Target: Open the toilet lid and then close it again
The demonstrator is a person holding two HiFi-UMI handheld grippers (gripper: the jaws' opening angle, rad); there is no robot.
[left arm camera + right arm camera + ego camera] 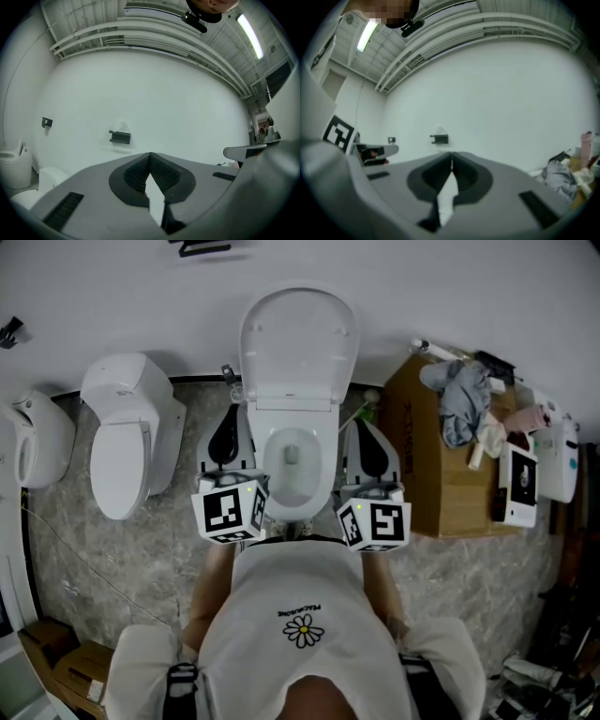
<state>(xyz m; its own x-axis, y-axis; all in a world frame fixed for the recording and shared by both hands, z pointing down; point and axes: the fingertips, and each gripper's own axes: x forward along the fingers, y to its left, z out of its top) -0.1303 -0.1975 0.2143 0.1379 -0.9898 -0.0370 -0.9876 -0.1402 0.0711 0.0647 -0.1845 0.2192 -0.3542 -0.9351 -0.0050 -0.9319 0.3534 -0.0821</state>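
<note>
White and shiny, the toilet lid [298, 343] stands up open and leans back by the wall [450, 277], so I think only the closing is left to do. Its long side runs from the hinge at the bowl [292, 474] away from the person. The left gripper [232, 418] and the right gripper [364, 427] sit level, 1 on each side of the bowl. The lid is ahead of them and between them. Both look about as near, and neither touches it. Each gripper has its 2 fingers pressed together, holding nothing. Either 1 must reach inward to tip the lid forward.
</note>
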